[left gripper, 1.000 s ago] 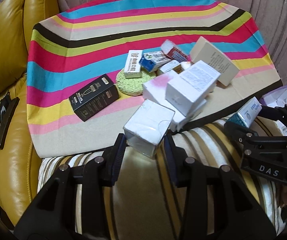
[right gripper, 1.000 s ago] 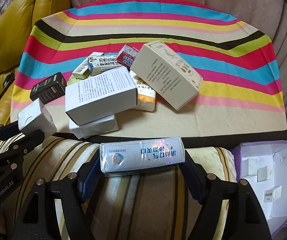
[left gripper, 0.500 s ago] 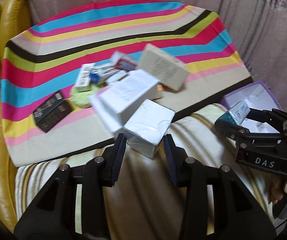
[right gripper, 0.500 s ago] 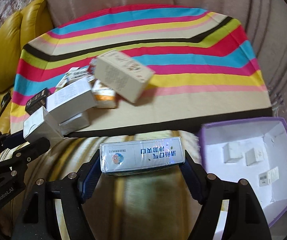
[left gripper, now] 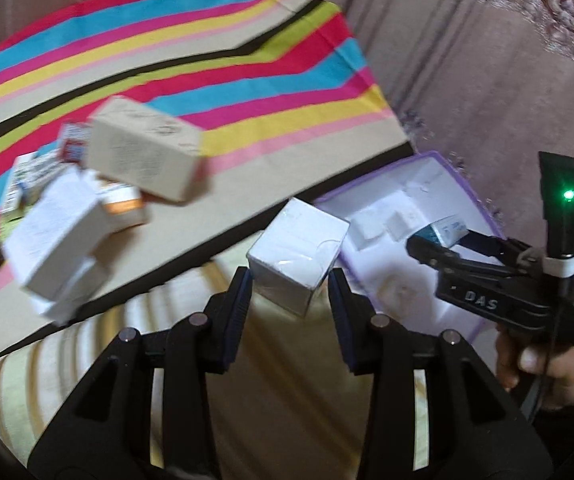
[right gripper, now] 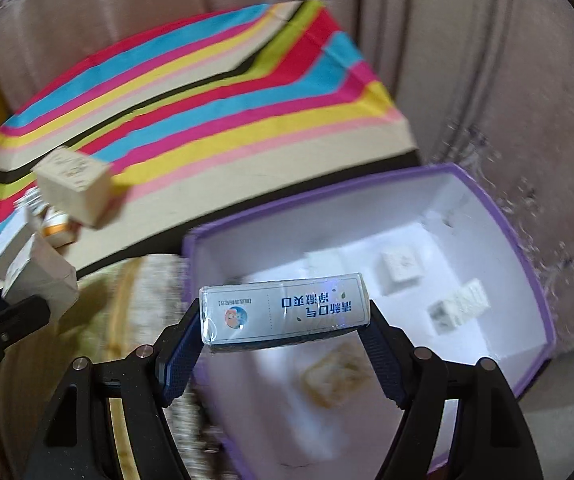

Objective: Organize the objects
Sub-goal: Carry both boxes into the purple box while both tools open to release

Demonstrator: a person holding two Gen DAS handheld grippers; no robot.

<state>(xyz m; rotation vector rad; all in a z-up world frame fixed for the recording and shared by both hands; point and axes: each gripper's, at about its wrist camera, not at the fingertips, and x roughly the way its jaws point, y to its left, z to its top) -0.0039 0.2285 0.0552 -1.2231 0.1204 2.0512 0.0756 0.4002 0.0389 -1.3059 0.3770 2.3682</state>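
- White cube box [left gripper: 297,256] sat clamped in your left tongs [left gripper: 290,280], held beside the purple box's [left gripper: 467,196] near corner.
- Your right tongs [right gripper: 285,322] were clamped on a long white printed carton [right gripper: 285,316], held crosswise over the purple box's white interior.
- Three small white packets [right gripper: 401,266] lay inside.
- More boxes [left gripper: 143,152] were heaped on the striped cloth [left gripper: 247,80].
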